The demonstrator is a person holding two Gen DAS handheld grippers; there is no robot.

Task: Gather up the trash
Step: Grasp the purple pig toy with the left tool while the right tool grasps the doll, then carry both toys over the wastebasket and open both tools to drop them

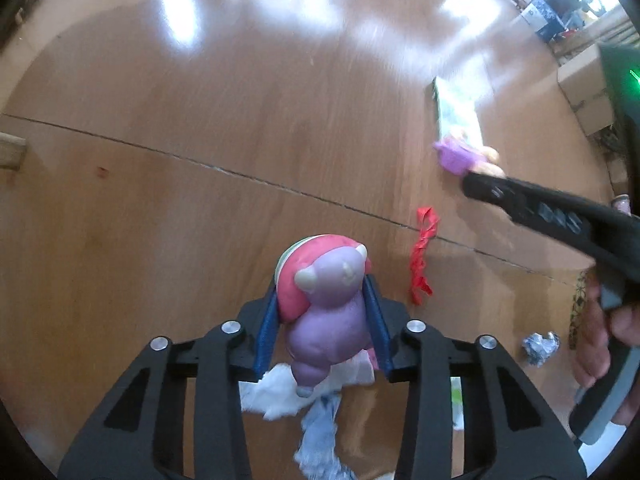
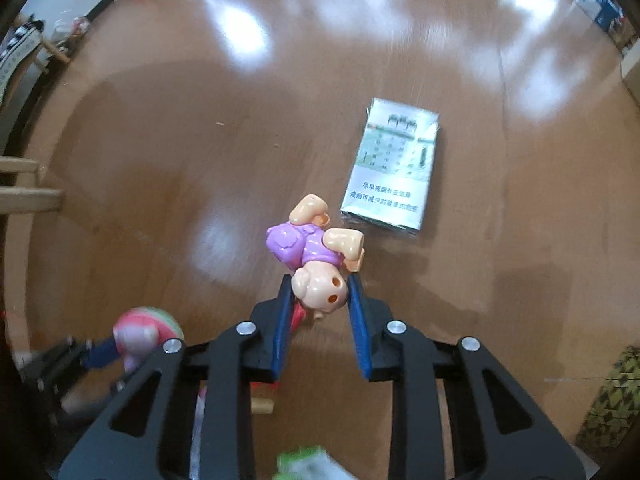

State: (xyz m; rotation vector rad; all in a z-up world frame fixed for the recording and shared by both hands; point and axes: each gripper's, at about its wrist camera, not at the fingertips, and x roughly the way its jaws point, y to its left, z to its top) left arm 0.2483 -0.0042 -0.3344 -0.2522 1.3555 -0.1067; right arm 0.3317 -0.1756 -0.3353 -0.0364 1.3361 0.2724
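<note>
Left wrist view: the left gripper (image 1: 324, 304) has its fingers clamped on a purple-and-pink toy (image 1: 324, 300), on the tabletop (image 1: 160, 200) just beside the red scrap (image 1: 422, 256). The right gripper (image 2: 320, 312) grips a peach-and-purple doll (image 2: 316, 264), farther from that scrap, beside a cigarette pack (image 2: 392, 172). Both grasps look made; next comes lifting each piece clear and carrying it to a bin, none in view.

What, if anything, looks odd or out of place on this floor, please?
For a trash pickup, both grippers grasp toys: the left gripper a purple figure, the right gripper a toy pig, upside down. Crumpled tissue lies untouched.
</note>
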